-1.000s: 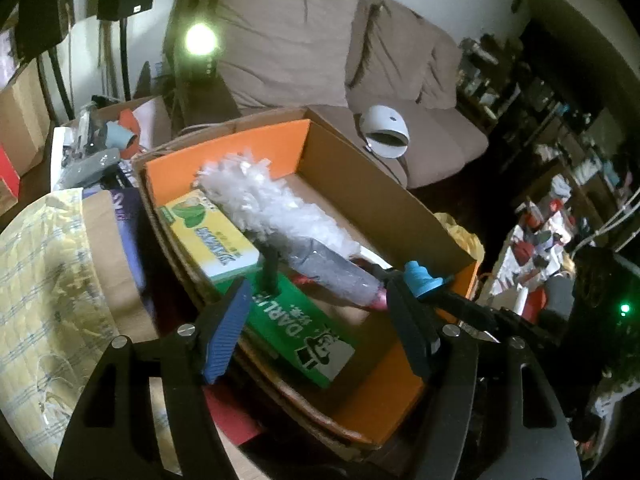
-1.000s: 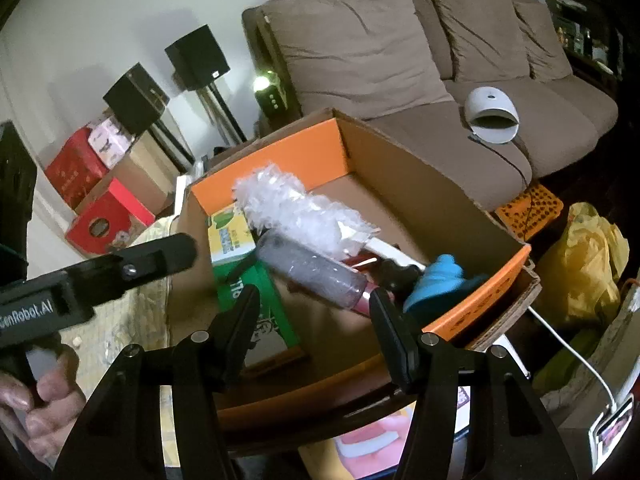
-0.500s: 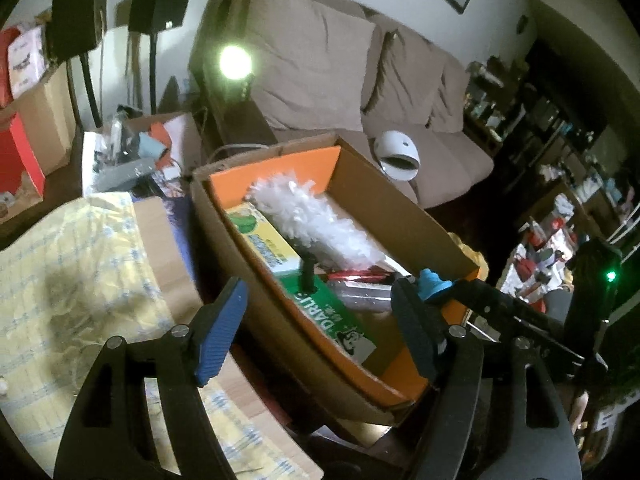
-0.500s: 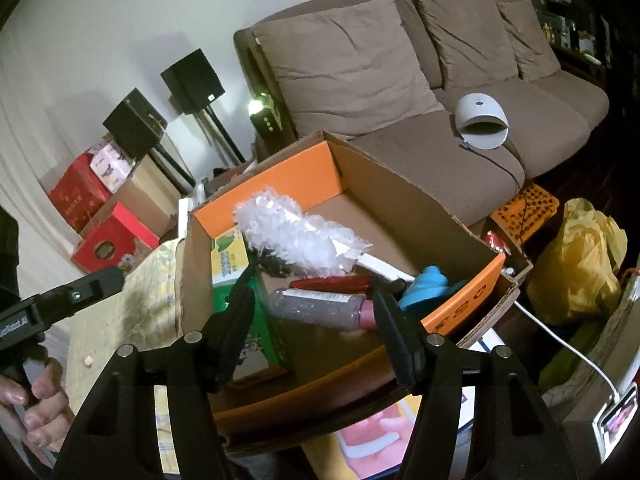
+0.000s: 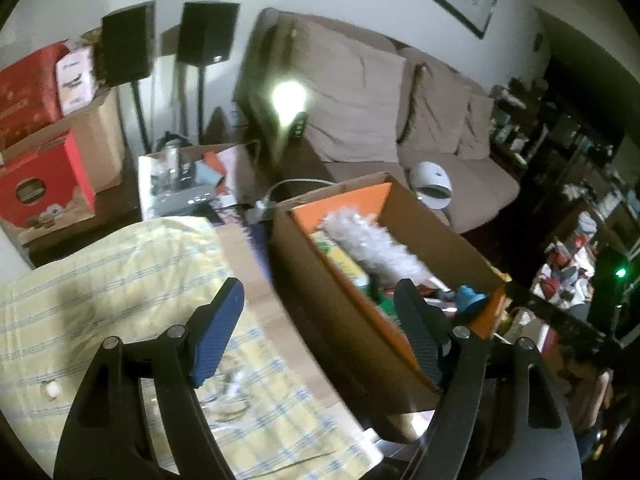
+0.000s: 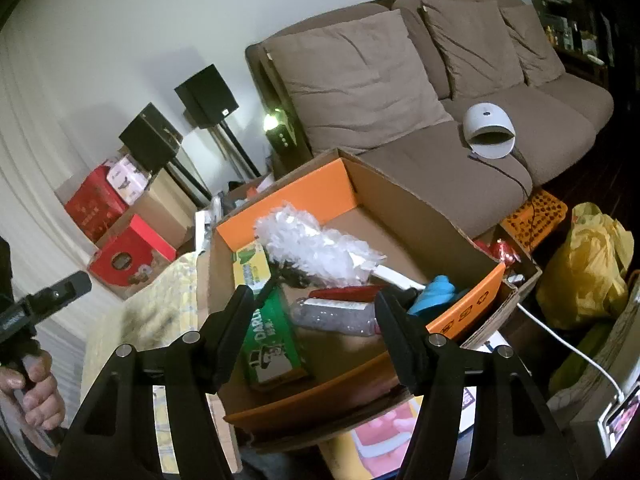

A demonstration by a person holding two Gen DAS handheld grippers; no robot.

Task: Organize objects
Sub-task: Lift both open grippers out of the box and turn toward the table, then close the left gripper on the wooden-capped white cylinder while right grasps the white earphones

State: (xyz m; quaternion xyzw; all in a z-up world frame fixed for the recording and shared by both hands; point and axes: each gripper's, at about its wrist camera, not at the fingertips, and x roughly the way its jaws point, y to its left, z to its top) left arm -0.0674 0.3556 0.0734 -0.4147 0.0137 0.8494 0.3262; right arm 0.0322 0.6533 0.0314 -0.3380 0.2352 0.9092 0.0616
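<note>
left wrist view: the left gripper (image 5: 316,328) is empty, its jaws opening. the cardboard box (image 5: 352,320) sits just to its right.

right wrist view: the right gripper (image 6: 316,332) is open and empty above the box. the clear bottle (image 6: 336,316) lies between its fingers, lower down. go slow; find the next loose thing first.

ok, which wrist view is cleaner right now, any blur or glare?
Left wrist: motion-smeared, feather duster soft, lamp blown out into glare. Right wrist: sharp, duster and green box crisp, lamp only a small bright spot; both show fisheye bending.
</note>
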